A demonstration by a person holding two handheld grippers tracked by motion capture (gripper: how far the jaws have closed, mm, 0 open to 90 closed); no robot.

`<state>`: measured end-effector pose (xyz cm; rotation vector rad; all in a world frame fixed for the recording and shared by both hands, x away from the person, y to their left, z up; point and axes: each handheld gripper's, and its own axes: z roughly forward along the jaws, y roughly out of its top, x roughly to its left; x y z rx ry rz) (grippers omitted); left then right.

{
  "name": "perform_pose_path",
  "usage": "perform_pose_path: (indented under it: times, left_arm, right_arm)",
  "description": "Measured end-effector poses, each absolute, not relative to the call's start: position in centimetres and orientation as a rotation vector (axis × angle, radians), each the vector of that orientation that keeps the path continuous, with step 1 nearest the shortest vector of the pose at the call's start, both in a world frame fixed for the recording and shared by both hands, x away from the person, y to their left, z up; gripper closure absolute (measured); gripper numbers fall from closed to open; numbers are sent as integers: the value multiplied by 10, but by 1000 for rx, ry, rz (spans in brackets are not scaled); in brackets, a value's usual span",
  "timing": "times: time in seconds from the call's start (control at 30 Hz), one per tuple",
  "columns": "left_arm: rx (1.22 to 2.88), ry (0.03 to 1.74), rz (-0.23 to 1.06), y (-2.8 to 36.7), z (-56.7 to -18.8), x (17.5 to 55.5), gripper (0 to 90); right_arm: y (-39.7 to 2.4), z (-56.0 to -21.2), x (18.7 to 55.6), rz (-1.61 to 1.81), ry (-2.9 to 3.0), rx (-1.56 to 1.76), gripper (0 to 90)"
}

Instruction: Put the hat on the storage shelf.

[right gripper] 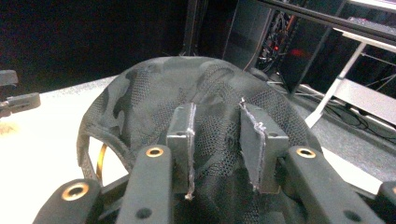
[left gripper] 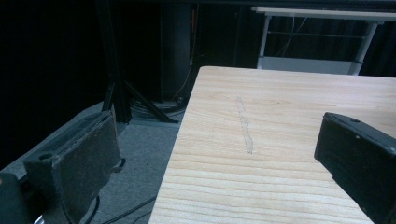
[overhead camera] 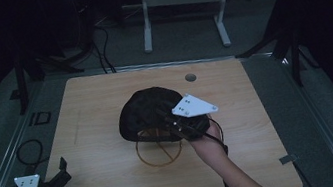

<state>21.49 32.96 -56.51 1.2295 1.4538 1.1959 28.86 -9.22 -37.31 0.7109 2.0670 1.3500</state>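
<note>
Right gripper [right gripper: 217, 140] hovers part-open at the black mesh cap's [overhead camera: 149, 111] crown, nothing pinched — nip fabric squarely before lifting; left gripper [overhead camera: 54, 179] idles wide open.

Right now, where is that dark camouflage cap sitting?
In the high view, the dark camouflage mesh cap lies near the middle of the wooden table, partly over a thin amber ring, with the right tongs at its near edge.

1 cap [overhead camera: 149, 111], 1 ring [overhead camera: 158, 153], 2 tools

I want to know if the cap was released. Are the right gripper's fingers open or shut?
Open: the right gripper has a gap between its fingers, with the black cap behind them, not pinched.
</note>
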Motion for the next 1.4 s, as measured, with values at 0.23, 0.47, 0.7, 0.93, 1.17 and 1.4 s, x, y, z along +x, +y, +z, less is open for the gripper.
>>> perform_pose_path:
  times: [0.23, 0.47, 0.7, 0.93, 1.17, 1.4]
  left_arm:
    - [1229, 1454, 1196, 330, -565, 215, 6]
    - [1229, 1455, 1197, 330, -565, 215, 6]
    - [1229, 1455, 1198, 329, -565, 215, 6]
    - [1229, 1455, 1199, 329, -565, 215, 6]
    - [1229, 1455, 1201, 329, -565, 215, 6]
    - [1228, 1455, 1203, 329, -565, 214, 6]
  right_arm:
    - [-97, -370, 289, 1362, 2059, 717, 637]
    - [-102, -368, 289, 1376, 2052, 727, 609]
    - [-115, -364, 290, 1395, 2024, 749, 564]
    - [-131, -362, 293, 1396, 2002, 793, 524]
    - [-150, -364, 298, 1397, 1998, 822, 367]
    - [-172, -372, 303, 1362, 1983, 878, 280]
